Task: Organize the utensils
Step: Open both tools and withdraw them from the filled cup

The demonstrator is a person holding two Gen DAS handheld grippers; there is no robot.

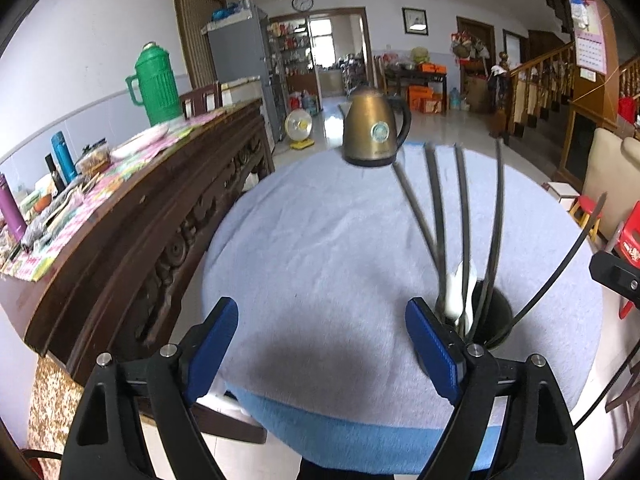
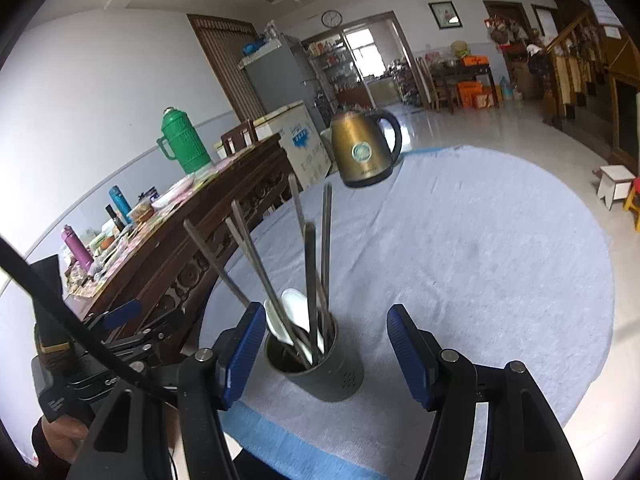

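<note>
Hovering spread and empty, the left tool [image 1: 322, 346] sits beside the holder [image 2: 320, 364] on the tabletop [image 2: 480, 260]. Inside, thin chopsticks [image 2: 308, 264] look stiff, light, slippery; white spoons [image 2: 298, 308] seem fragile. The right tool [image 2: 320, 360] gapes, holding nothing.

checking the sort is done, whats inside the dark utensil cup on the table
The utensil cup holds several long dark chopsticks standing upright and leaning outward, plus white spoons among them. Their lower ends and the cup's bottom are hidden by its wall.
</note>
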